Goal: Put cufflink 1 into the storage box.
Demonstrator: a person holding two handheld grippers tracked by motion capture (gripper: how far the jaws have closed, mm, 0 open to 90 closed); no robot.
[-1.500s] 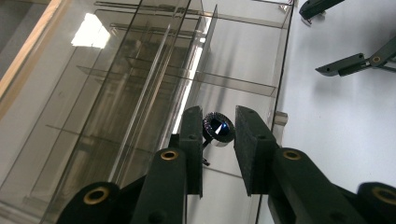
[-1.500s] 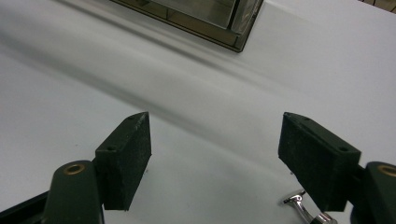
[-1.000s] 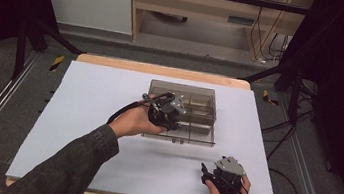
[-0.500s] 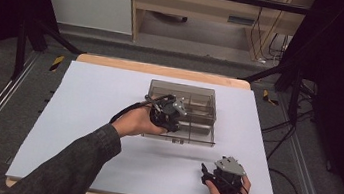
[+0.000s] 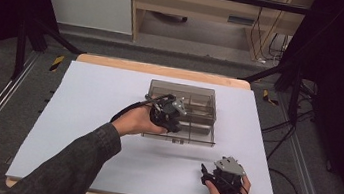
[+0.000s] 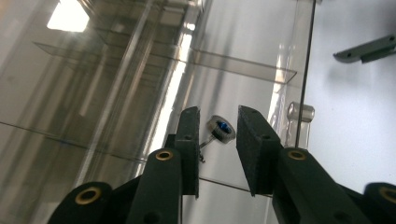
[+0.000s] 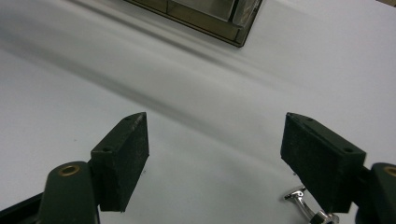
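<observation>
A: Two cufflinks, as far as I can make out. One cufflink [image 6: 220, 129] with a blue stone lies inside the clear box [image 5: 203, 112], and the left claw [image 6: 218, 140] has just been opening, jaws a little apart, with the piece between them but neither pad pressing on it.

B: So it's being let go into a compartment?

A: That's my reading. In the high view the left claw [image 5: 170, 113] sits over the box's near left part. To finish well, I'd spread the jaws enough to clear the stud's head, then lift straight out so no pad snags it or bumps the thin dividers.

B: And the other hand?

A: The right claw [image 7: 215, 163] is spread wide, low over the white desk [image 7: 196, 74], holding nothing. A second silver cufflink [image 7: 308, 210] lies just beside its right-hand jaw. For that one, I'd centre the stud between the pads before pinching; it looks small and liable to skid.
</observation>
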